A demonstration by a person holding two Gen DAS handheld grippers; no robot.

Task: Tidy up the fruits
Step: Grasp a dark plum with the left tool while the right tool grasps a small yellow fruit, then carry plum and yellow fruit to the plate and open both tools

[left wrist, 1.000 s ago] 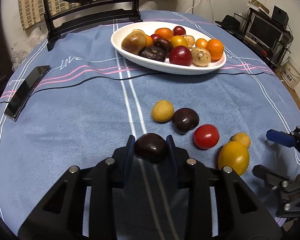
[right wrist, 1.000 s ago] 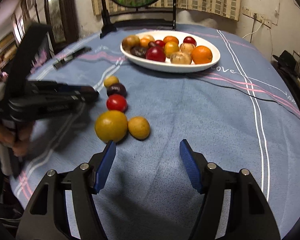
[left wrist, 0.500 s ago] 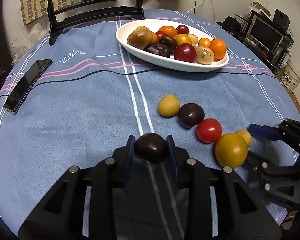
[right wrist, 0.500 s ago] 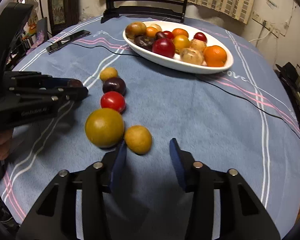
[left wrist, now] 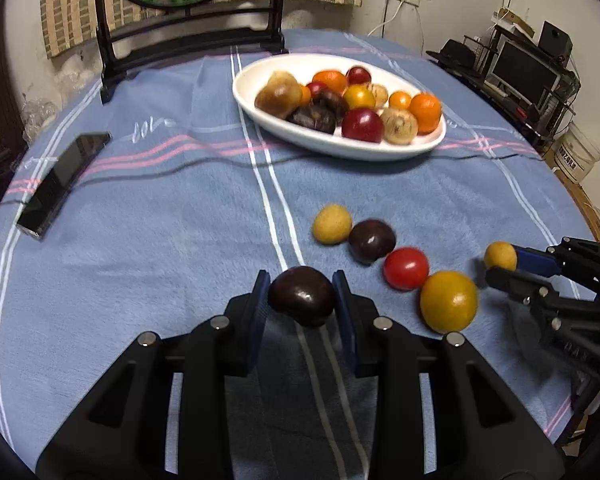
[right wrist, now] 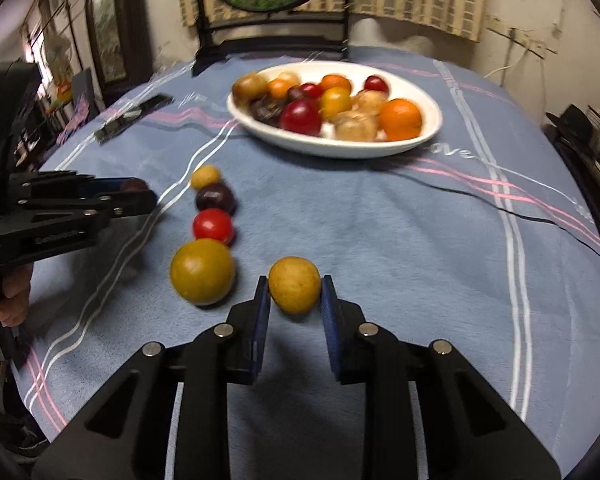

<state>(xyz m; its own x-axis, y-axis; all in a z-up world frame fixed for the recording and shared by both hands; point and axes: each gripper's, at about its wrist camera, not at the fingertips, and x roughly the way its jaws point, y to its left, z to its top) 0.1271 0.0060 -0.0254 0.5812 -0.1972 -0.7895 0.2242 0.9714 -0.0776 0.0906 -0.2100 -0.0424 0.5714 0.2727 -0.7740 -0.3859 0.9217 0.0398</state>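
The right gripper (right wrist: 294,294), wide apart a second ago, has clamped onto the small round tan-yellow fruit (right wrist: 294,284), lifting it from beside the large yellow-green fruit (right wrist: 202,271). The left gripper (left wrist: 302,300) still grips a dark purple round fruit (left wrist: 302,295). Both can go to the white oval dish (right wrist: 428,136), already crowded; three fruits remain in a row on the blue tablecloth (right wrist: 380,232).

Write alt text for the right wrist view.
The right gripper is shut on a small yellow fruit above a blue tablecloth. To its left, four loose fruits form a row, and a white dish of mixed fruit sits beyond.
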